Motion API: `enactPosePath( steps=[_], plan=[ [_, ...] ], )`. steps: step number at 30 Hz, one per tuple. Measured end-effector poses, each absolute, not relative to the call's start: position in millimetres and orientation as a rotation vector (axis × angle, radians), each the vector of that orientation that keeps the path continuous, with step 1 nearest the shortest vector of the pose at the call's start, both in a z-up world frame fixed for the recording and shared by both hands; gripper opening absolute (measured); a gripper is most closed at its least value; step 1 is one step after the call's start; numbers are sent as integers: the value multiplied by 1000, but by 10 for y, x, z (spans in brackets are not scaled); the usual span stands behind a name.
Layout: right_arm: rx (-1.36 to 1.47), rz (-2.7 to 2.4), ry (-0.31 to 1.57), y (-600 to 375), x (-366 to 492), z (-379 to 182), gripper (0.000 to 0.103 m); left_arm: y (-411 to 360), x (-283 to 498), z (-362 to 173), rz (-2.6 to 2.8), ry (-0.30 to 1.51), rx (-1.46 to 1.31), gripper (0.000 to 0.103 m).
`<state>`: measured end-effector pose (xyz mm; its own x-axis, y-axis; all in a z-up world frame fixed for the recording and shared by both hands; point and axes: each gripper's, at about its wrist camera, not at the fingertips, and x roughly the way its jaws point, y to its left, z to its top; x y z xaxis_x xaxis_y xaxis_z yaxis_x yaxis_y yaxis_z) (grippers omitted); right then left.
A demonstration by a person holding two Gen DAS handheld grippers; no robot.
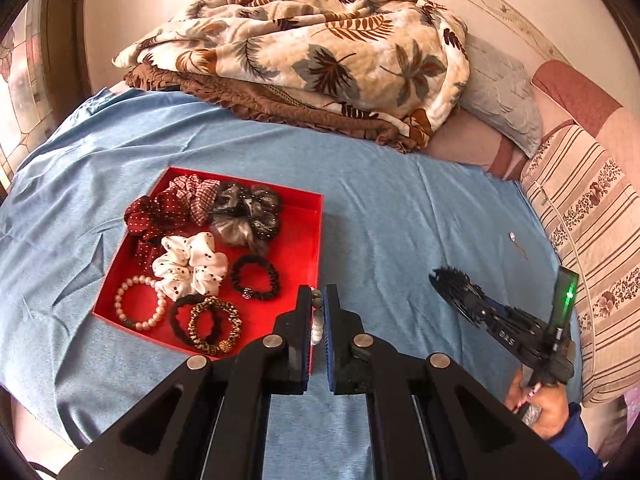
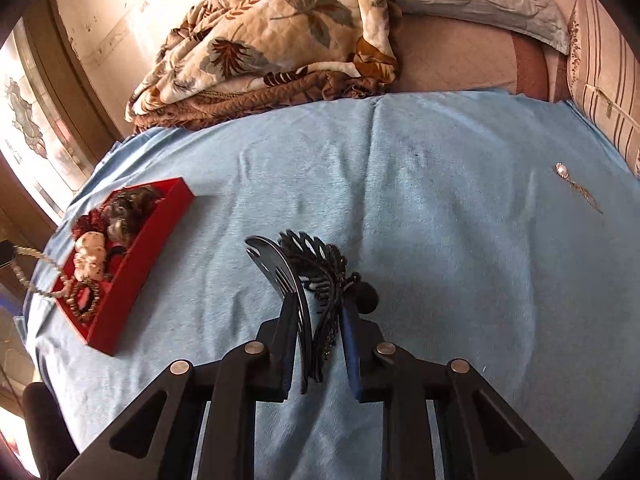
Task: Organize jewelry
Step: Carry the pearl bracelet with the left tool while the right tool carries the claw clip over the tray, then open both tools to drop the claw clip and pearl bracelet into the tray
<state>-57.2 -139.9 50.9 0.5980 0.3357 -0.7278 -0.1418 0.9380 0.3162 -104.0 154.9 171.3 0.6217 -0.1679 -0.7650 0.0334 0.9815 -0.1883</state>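
Left jaws: my left gripper (image 1: 318, 312) has its jaws drawn narrow on a pale bead bracelet (image 1: 317, 326), held just over the near right corner of the red tray (image 1: 312, 240).
Bracelet from the right view: a strand of pale beads (image 2: 28, 268) hangs at the tray's near end.
Right jaws: my right gripper (image 2: 316, 320) has its jaws clamped on a black hair claw clip (image 2: 308, 276), its teeth pointing forward above the blue sheet (image 2: 400, 200).
Right hand: my hand (image 1: 540, 404) grips the handle, well right of the tray.
Tray contents: white dotted scrunchie (image 1: 190, 264), dark red dotted scrunchie (image 1: 150, 212), checked scrunchie (image 1: 196, 192), grey-black scrunchie (image 1: 248, 212), black hair tie (image 1: 255, 278), leopard-print tie (image 1: 215, 325), pearl bracelet (image 1: 140, 302).
Loose on the sheet: a pearl-tipped earring (image 2: 576, 184), far right, well apart from the tray.
Beyond: a leaf-print blanket (image 1: 304, 48) heaped at the far edge of the bed, striped pillows (image 1: 592, 232) to the right.
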Motion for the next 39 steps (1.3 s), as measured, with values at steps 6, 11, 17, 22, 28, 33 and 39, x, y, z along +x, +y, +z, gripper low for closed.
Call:
enactPosePath(
  steps=[6,11,17,22,28,33,39],
  plan=[
    [331,322,883,-1296,-646,704,17,1578,-960,1572,-123,915,-167,5],
    [373,384,893,-1022,-596,884,17,1624,-868,1365,-118,939,-175,5],
    [343,479,902,-479,-415,1178,17,1788,-798,1072,-90,965,-213,5],
    [340,492,952,51,-160,1214,17,1868,-790,824,-79,983,-222,5],
    [377,426,1015,525,216,1037,17,1820,-922,702,-109,938,-187,6],
    [315,361,1037,800,353,904,17,1837,-1102,740,-127,856,-154,6],
    [217,330,1062,957,280,792,18,1938,-1286,871,-153,759,-178,23]
  ],
)
